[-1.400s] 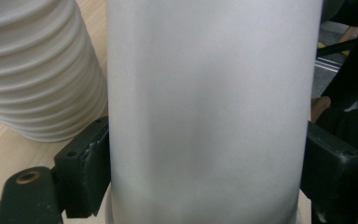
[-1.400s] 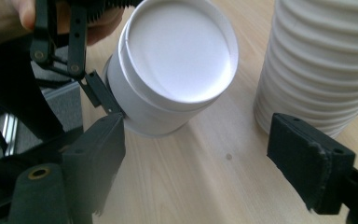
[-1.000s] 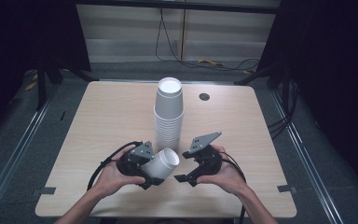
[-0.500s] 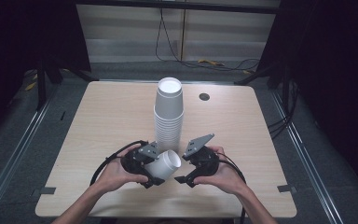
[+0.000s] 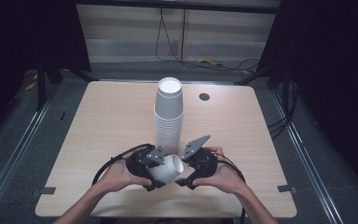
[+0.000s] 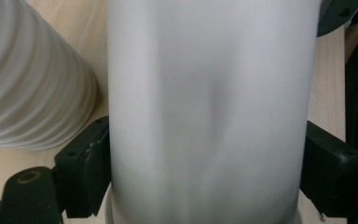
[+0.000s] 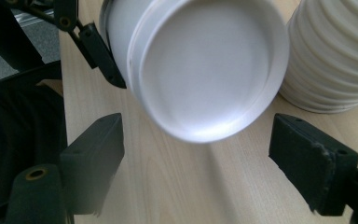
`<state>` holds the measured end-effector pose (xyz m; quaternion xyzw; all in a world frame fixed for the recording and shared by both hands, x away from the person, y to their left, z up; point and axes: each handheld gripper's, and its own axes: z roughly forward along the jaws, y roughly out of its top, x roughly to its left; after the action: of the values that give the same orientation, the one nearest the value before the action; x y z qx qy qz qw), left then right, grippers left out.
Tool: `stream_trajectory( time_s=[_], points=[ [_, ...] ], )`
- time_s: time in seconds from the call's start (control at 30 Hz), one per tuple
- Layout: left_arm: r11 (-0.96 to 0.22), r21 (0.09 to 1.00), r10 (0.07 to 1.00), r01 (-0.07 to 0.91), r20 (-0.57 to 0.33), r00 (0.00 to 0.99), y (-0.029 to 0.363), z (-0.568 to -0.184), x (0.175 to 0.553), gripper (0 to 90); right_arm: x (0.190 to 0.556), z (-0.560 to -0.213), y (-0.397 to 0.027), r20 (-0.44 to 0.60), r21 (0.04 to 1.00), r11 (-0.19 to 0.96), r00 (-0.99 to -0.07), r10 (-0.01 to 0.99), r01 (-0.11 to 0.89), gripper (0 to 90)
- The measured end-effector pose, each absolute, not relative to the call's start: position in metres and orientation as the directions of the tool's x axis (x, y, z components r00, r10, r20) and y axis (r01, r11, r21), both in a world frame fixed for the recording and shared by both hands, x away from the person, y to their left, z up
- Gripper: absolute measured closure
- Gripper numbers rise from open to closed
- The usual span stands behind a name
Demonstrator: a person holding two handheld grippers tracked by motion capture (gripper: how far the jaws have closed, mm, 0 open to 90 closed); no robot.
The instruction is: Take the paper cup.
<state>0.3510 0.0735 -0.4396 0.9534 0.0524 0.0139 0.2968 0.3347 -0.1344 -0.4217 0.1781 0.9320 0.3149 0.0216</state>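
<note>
While your hands sit slightly nearer you than a second ago, left gripper (image 5: 154, 169) still clamps white paper cup (image 5: 166, 169) on its side, jaws partly closed against cup wall. Right gripper (image 7: 214, 154) stays wide open, nothing between jaws. Cup base hidden by left gripper; rim blurred, possibly faintly dented. Cup lies at near table (image 5: 98, 121) edge, just before cup stack (image 5: 168, 112).

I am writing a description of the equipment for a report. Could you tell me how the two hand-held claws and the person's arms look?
Both are black. The left claw and right claw each carry a grey three-cornered plate on top and trail a thin black cable. Seen up close, each has two blocky black jaws with flat pads, on arms with a brass-coloured pivot screw; the right pad looks chipped along its edge. The forearms are bare, with no sleeves in view.
</note>
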Motion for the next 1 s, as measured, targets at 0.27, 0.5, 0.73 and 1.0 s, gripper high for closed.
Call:
stream_trajectory(
  time_s=[0.27, 0.5, 0.73, 1.0],
  points=[
    [-0.837, 0.544, 0.077, 0.061, 0.007, 0.997, 0.064, -0.443, 0.346, 15.8, 0.335, -0.426, -0.129, 0.070, 0.552, 0.779, -0.947, 0.313, 0.298, 17.9],
    [-0.837, 0.545, 0.062, 0.047, 0.008, 0.998, 0.059, -0.444, 0.342, 15.8, 0.336, -0.425, -0.125, 0.076, 0.543, 0.787, -0.951, 0.301, 0.293, 18.4],
    [-0.849, 0.527, 0.036, 0.028, 0.004, 0.999, 0.053, -0.449, 0.338, 15.8, 0.336, -0.426, -0.122, 0.092, 0.545, 0.790, -0.956, 0.278, 0.282, 17.1],
    [-0.850, 0.526, -0.001, -0.009, 0.016, 1.000, 0.051, -0.446, 0.334, 15.7, 0.334, -0.427, -0.120, 0.130, 0.537, 0.797, -0.960, 0.246, 0.277, 21.2]
  ],
)
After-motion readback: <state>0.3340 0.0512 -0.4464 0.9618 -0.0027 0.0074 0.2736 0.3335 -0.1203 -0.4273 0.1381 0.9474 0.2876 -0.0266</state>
